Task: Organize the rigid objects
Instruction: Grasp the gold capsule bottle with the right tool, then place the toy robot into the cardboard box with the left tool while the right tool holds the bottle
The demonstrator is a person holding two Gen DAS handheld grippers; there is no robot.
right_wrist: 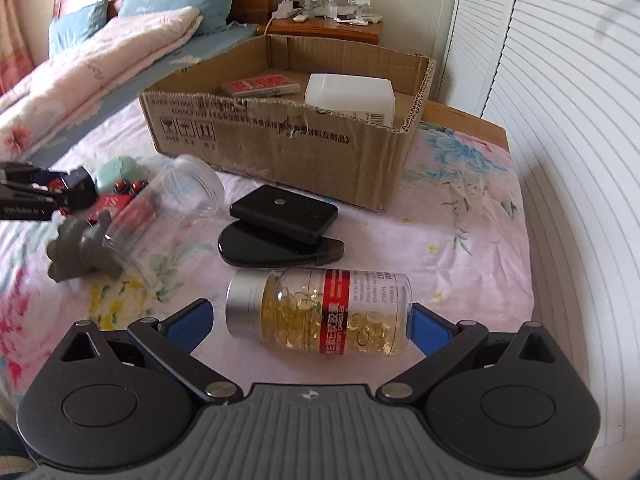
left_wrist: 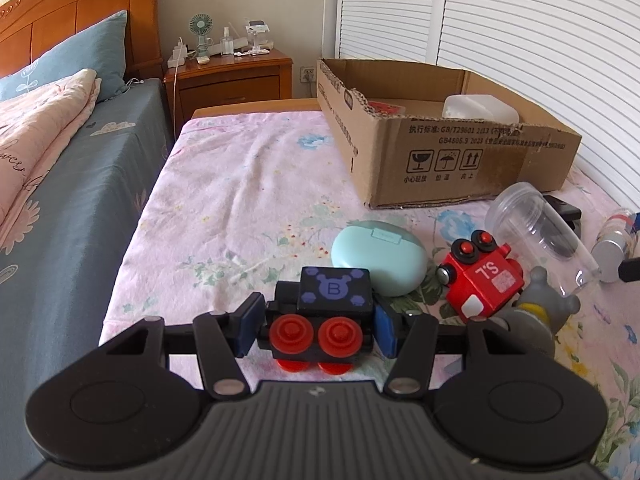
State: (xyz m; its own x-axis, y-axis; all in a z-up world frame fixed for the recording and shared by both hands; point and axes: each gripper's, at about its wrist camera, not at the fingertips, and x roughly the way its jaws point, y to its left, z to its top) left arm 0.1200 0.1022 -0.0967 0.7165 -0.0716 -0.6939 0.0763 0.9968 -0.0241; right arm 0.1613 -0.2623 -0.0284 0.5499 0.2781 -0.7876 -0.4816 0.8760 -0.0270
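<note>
My left gripper [left_wrist: 318, 326] is shut on a black toy train block [left_wrist: 324, 312] with red wheels, just above the floral sheet. A mint case [left_wrist: 378, 256], a red toy train block [left_wrist: 480, 276], a grey figure [left_wrist: 532, 312] and a clear jar [left_wrist: 540, 232] lie to its right. My right gripper [right_wrist: 310, 326] is open around a capsule bottle [right_wrist: 320, 312] lying on its side; the pads stand beside its two ends. The cardboard box [right_wrist: 280, 144] holds a red card pack [right_wrist: 260, 85] and a white container [right_wrist: 350, 94].
A black flat case [right_wrist: 284, 212] lies on a black oval case [right_wrist: 276, 250] between the bottle and the box. A bed with pillows is at left, a nightstand [left_wrist: 230, 76] behind, white louvred doors at right. The box also shows in the left wrist view [left_wrist: 448, 152].
</note>
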